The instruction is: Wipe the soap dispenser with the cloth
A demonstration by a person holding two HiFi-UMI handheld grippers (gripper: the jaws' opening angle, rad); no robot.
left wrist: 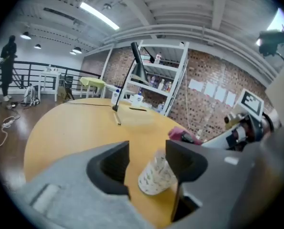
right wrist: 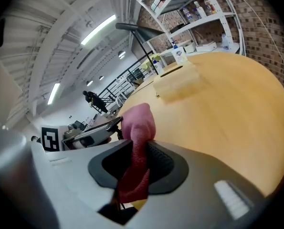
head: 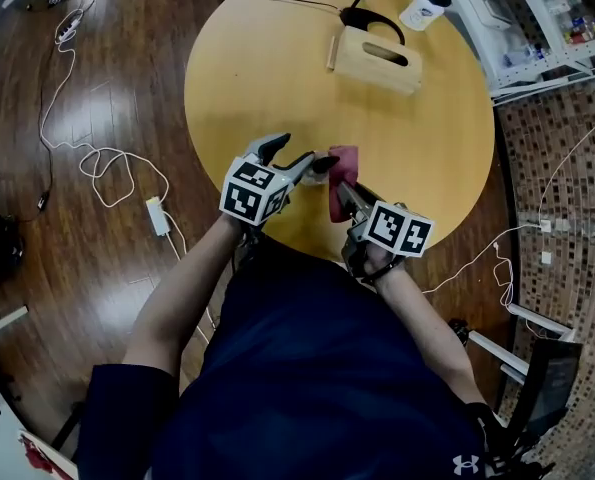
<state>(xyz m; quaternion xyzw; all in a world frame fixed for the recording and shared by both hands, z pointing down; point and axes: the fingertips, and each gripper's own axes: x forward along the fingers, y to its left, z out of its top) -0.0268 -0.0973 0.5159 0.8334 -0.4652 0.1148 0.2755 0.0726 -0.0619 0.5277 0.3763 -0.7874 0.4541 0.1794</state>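
Observation:
A small white patterned soap dispenser hangs tilted between the jaws of my left gripper, which is shut on it just above the round wooden table. From the head view only a pale sliver of the dispenser shows at the left gripper tips. My right gripper is shut on a pink-red cloth that stands up out of its jaws. Over the table's near edge, the cloth and right gripper sit right beside the dispenser.
A wooden box lies at the far side of the table, with a black lamp base and small bottles behind it. White shelving stands at the right. Cables and a power adapter lie on the floor at the left.

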